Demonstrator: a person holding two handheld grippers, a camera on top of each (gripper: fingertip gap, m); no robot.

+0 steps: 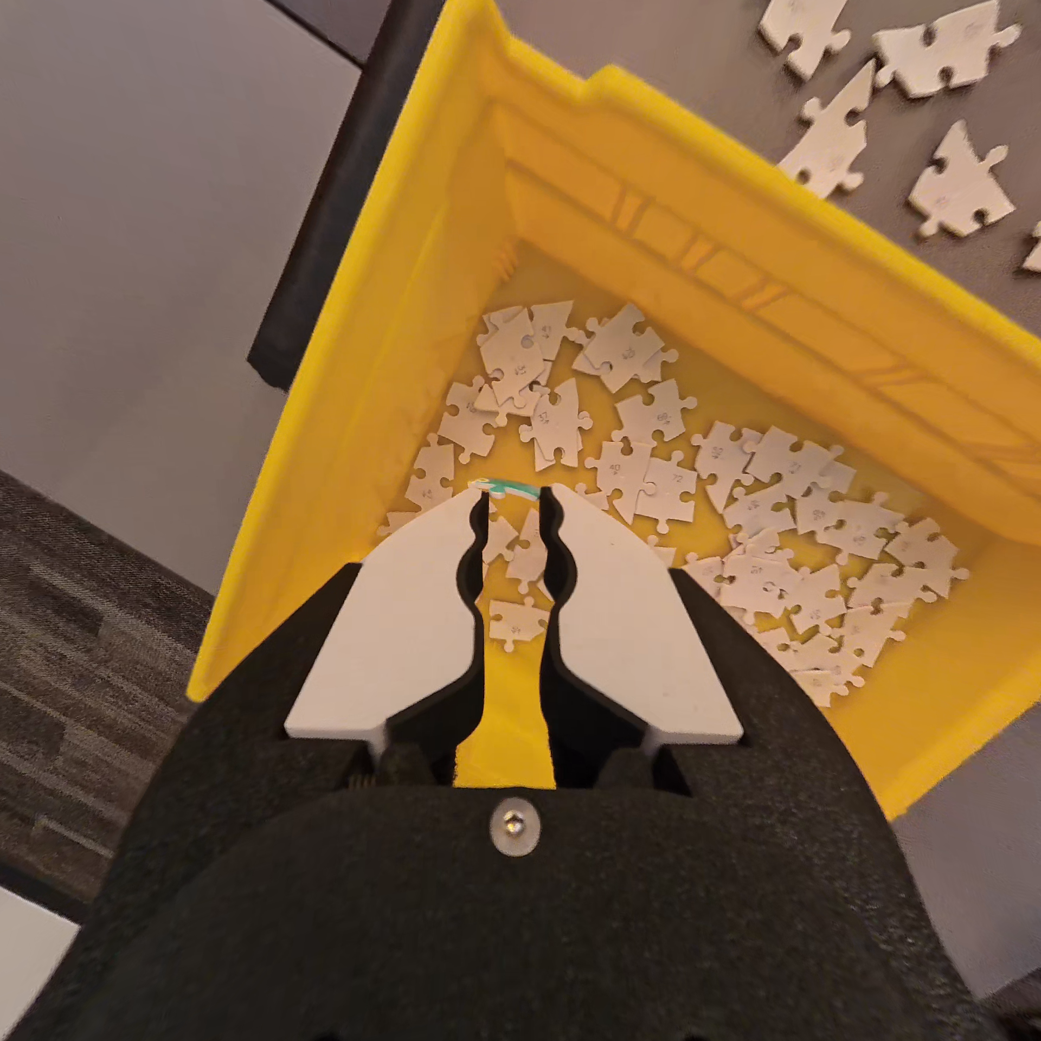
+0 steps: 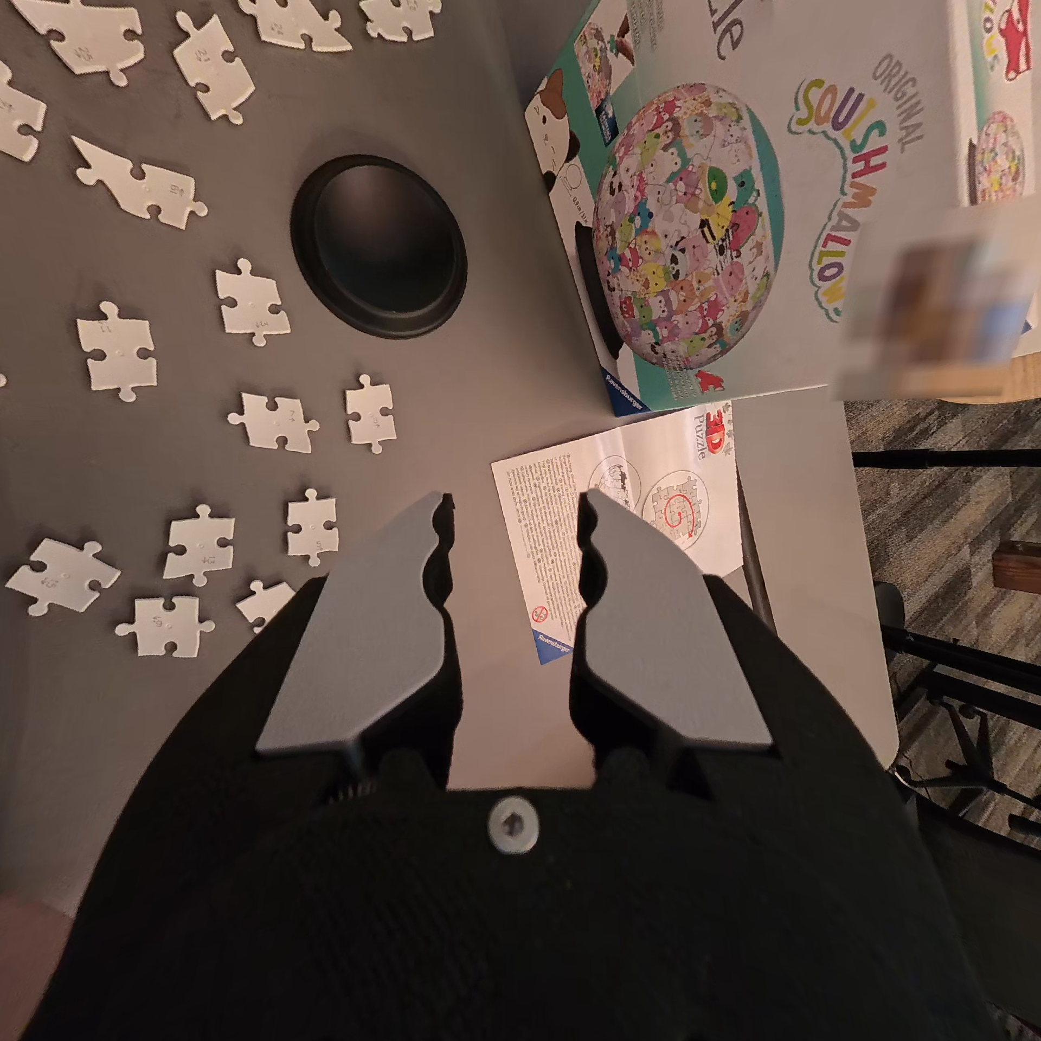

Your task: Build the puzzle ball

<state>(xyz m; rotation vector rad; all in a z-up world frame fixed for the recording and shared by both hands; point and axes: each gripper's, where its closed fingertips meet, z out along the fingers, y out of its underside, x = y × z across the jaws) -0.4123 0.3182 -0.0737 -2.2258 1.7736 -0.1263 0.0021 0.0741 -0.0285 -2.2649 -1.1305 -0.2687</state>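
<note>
In the left wrist view my left gripper (image 1: pixel 511 491) hangs over a yellow bin (image 1: pixel 648 186) and is shut on a puzzle piece (image 1: pixel 505 488), held edge-on at the fingertips with its green printed side showing. Many white face-down pieces (image 1: pixel 631 450) lie on the bin floor below. In the right wrist view my right gripper (image 2: pixel 515 504) is open and empty above the grey table. Several white pieces (image 2: pixel 118 352) lie spread face-down to its left. A black round ball stand (image 2: pixel 378 247) sits beyond them.
The puzzle box (image 2: pixel 732 197) stands at the far right, with a folded instruction sheet (image 2: pixel 614 524) under the right fingers. More loose pieces (image 1: pixel 957 191) lie on the table beside the bin. The table edge (image 2: pixel 867 563) and carpet (image 2: pixel 957 507) are to the right. Left tips to right tips: about 50 centimeters.
</note>
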